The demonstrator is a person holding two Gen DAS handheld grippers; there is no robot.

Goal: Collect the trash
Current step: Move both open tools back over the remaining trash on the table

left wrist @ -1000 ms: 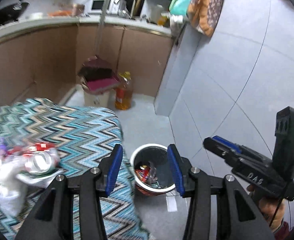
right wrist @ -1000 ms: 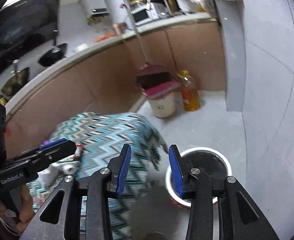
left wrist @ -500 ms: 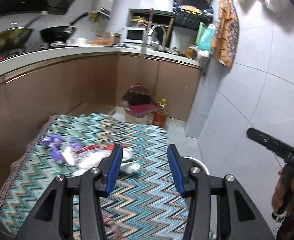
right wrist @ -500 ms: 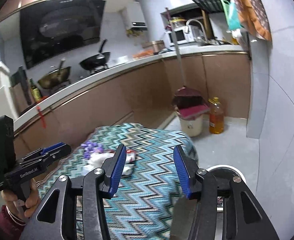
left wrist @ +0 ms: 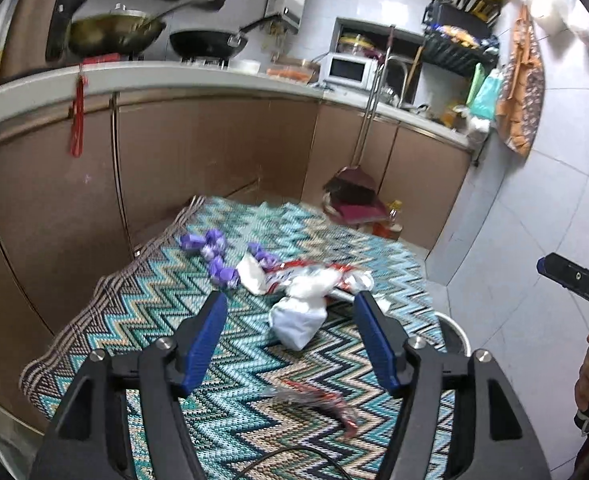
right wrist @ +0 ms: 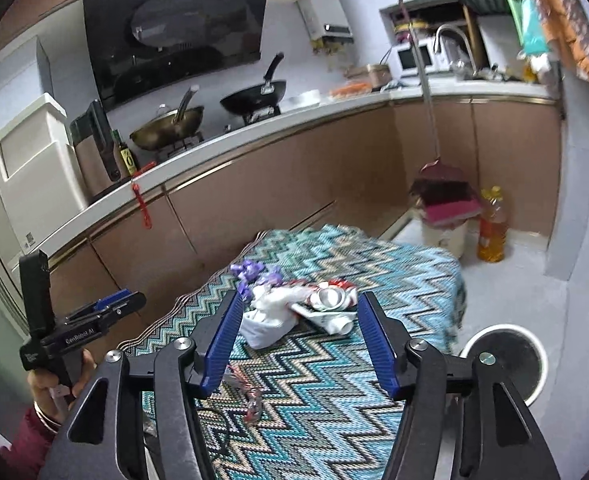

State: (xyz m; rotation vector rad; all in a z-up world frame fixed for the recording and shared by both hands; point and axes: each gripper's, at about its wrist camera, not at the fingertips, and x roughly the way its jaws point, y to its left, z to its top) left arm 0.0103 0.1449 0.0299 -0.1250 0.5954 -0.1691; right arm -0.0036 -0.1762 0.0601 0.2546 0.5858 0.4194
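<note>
A pile of trash lies on the zigzag-cloth table (left wrist: 142,320): crumpled white tissue (left wrist: 300,314), a crushed red and silver can (left wrist: 348,276), purple wrappers (left wrist: 214,256) and a clear red-printed wrapper (left wrist: 314,396) nearer me. My left gripper (left wrist: 294,340) is open and empty, held above the table short of the tissue. My right gripper (right wrist: 300,338) is open and empty, also above the table, with the tissue (right wrist: 268,320) and can (right wrist: 328,298) beyond it. The white-rimmed trash bin (right wrist: 502,360) stands on the floor right of the table.
Brown kitchen cabinets (left wrist: 214,152) with a white counter run behind the table. A dustpan and small pail (right wrist: 444,208) and an oil bottle (right wrist: 492,226) stand on the floor at the far corner. A black cable (left wrist: 290,456) lies on the table's near edge.
Both grippers have swung up and away from the floor bin to face the table. The trash pile now sits ahead of both open grippers, closer than half a second ago.
</note>
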